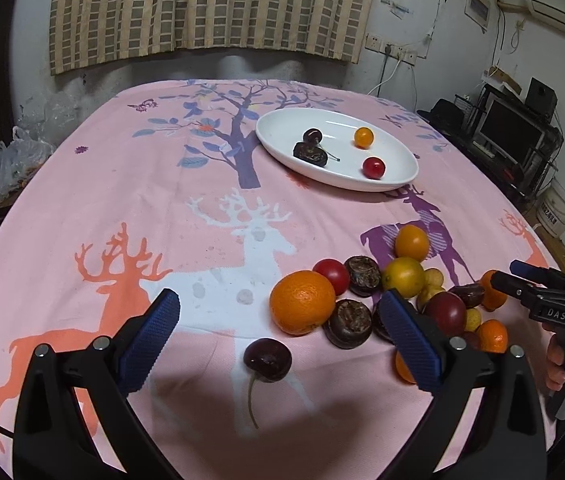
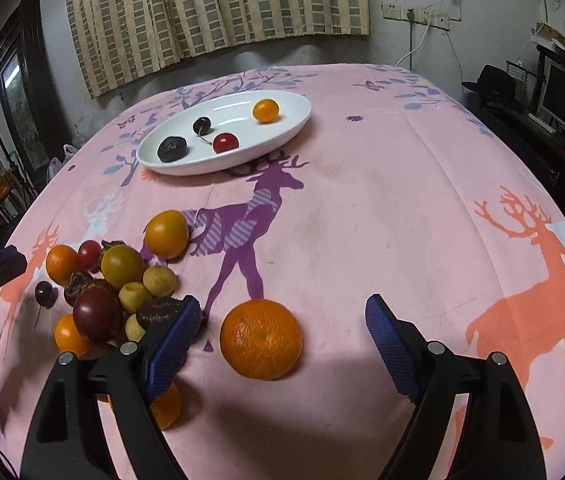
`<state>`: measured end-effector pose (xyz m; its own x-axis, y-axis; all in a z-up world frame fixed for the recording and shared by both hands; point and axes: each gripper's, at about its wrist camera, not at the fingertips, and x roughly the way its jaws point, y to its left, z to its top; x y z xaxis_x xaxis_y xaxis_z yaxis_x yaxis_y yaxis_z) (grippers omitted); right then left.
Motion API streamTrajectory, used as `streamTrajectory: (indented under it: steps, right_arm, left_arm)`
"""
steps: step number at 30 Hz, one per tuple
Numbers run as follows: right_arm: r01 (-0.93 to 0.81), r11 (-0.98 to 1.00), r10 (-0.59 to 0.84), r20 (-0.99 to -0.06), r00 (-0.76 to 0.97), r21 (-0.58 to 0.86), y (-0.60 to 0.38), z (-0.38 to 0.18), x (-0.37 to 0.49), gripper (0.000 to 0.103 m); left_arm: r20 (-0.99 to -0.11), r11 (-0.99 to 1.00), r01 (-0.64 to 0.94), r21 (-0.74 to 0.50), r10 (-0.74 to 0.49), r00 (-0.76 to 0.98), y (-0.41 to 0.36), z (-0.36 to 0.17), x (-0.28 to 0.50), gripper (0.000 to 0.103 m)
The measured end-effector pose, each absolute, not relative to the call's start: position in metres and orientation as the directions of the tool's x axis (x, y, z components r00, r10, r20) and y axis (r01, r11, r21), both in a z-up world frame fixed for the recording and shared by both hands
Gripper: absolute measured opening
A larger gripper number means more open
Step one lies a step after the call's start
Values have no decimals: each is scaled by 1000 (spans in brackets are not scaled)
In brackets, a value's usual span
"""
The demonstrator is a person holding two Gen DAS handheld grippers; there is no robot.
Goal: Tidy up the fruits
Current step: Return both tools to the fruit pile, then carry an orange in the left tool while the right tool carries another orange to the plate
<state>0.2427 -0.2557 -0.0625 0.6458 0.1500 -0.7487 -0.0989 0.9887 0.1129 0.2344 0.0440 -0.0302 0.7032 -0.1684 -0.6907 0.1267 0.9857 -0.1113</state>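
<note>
A white oval plate [image 1: 322, 120] [image 2: 290, 120] at the far side holds a dark cherry [image 1: 312, 136], a brown-black fruit [image 1: 311, 155], a small orange fruit [image 1: 364, 137] and a red cherry tomato [image 1: 374, 167]. Nearer lies a pile of several mixed fruits [image 1: 402, 276] [image 2: 114, 280]. My left gripper [image 1: 280, 298] is open; a loose stemmed cherry [image 1: 268, 360] lies between its fingers and an orange [image 1: 302, 302] just beyond. My right gripper [image 2: 282, 304] is open around a mandarin [image 2: 260, 338], with its pads apart from it. Each gripper shows at the other view's edge [image 1: 508, 276] [image 2: 6, 260].
The pink deer-print cloth [image 2: 402, 200] covers the table to its edges. A plastic bag [image 1: 14, 160] sits off the left side. A monitor [image 1: 510, 128] and a white bucket [image 1: 558, 208] stand off the right. A curtain [image 1: 202, 8] hangs behind. A person's hand [image 1: 562, 364] holds the right gripper.
</note>
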Motion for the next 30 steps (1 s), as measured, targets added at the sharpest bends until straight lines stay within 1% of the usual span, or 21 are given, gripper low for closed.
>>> streamTrajectory:
  steps: [4, 5, 6, 7, 8, 9, 10, 12, 14, 15, 16, 17, 18, 21, 27, 28, 29, 30]
  right_arm:
    - [-109, 990, 142, -763, 630, 94, -252, -66, 243, 83]
    - [-110, 990, 138, -770, 623, 89, -251, -68, 244, 79]
    - [-109, 990, 136, -778, 613, 87, -250, -70, 245, 71]
    - [-112, 989, 145, -785, 602, 97, -251, -72, 247, 66]
    - [-124, 985, 170, -785, 595, 119, -252, -72, 247, 59]
    - [-147, 976, 215, -781, 587, 158, -252, -72, 246, 46]
    - [-155, 974, 227, -778, 586, 167, -251, -72, 246, 43]
    - [-144, 977, 211, -769, 603, 155, -252, -69, 244, 43]
    - [-131, 974, 225, -740, 634, 184, -259, -63, 242, 43]
    - [-124, 974, 226, -732, 643, 191, -261, -61, 242, 43]
    - [-112, 975, 218, -728, 650, 192, -263, -59, 242, 43]
    - [-101, 978, 205, -731, 651, 185, -264, -60, 242, 43]
    - [-93, 980, 196, -735, 649, 179, -265, -60, 243, 43]
    - [-85, 979, 197, -741, 642, 187, -268, -62, 243, 43]
    - [-95, 978, 204, -736, 645, 188, -267, -60, 242, 43]
    - [-95, 977, 206, -735, 646, 190, -267, -60, 242, 43]
    - [-96, 976, 209, -733, 647, 194, -268, -59, 242, 43]
    - [-97, 975, 213, -730, 649, 198, -268, -59, 241, 43]
  left_arm:
    - [-693, 984, 114, -134, -176, 699, 48, -30, 236, 99]
    - [-694, 984, 111, -138, -176, 698, 49, -30, 236, 99]
    - [-694, 984, 110, -139, -176, 698, 49, -31, 236, 99]
    - [-693, 984, 111, -138, -176, 699, 48, -31, 236, 99]
    - [-694, 984, 114, -136, -177, 698, 48, -31, 236, 99]
    - [-695, 984, 121, -133, -179, 696, 47, -31, 236, 99]
    - [-696, 983, 127, -129, -181, 695, 46, -32, 235, 99]
    - [-699, 982, 148, -120, -189, 690, 42, -33, 235, 99]
    - [-699, 976, 179, -126, -215, 682, 39, -35, 236, 99]
    - [-700, 973, 189, -134, -228, 677, 38, -35, 237, 96]
    - [-703, 970, 196, -146, -241, 669, 38, -36, 240, 92]
    - [-715, 966, 202, -162, -256, 651, 39, -38, 246, 79]
    - [-727, 963, 202, -178, -267, 632, 39, -40, 251, 70]
    - [-756, 957, 186, -223, -290, 587, 41, -49, 266, 66]
    - [-775, 958, 205, -199, -282, 566, 32, -57, 273, 65]
    - [-782, 958, 206, -201, -283, 556, 31, -59, 274, 61]
    - [-791, 956, 211, -205, -289, 539, 30, -62, 275, 48]
    - [-795, 956, 209, -208, -289, 533, 31, -65, 276, 45]
